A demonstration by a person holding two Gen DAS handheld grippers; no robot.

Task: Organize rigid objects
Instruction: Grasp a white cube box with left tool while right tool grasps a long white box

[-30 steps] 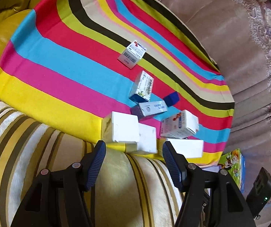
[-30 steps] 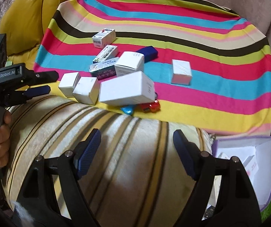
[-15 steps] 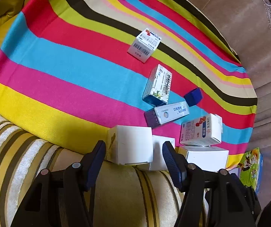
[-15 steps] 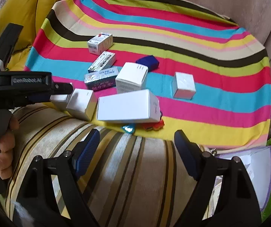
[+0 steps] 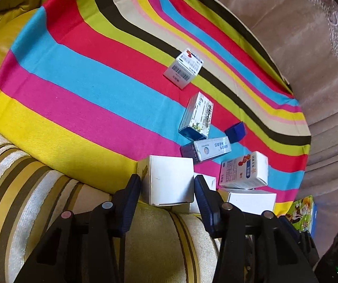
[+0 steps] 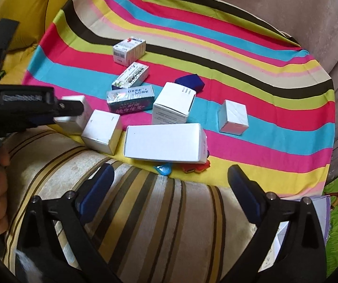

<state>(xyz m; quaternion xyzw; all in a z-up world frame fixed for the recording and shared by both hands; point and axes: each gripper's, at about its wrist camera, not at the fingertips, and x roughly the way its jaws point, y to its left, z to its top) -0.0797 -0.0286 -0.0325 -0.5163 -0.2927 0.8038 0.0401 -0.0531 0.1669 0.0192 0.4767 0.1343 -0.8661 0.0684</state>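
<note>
Several small cardboard boxes lie on a striped cloth (image 5: 79,89) on a sofa. My left gripper (image 5: 166,187) is open, its fingers on either side of a white box (image 5: 169,180) at the cloth's front edge, close to its sides. In the right wrist view that box (image 6: 74,114) shows between the left gripper's fingers (image 6: 69,108). My right gripper (image 6: 169,184) is open and empty, above the striped sofa cushion, just short of a long white box (image 6: 164,142).
Other boxes: a white cube (image 6: 103,131), a tall white box (image 6: 172,103), a small cube (image 6: 232,116), printed cartons (image 6: 130,100), (image 6: 130,75), (image 6: 128,50), a dark blue piece (image 6: 190,82). Small toys (image 6: 195,167) lie under the long box. An open purple-rimmed box (image 6: 310,212) sits at the right.
My left gripper has moved forward so its fingers now flank the white box, and the fingers have narrowed. My right gripper has edged slightly toward the long white box.
</note>
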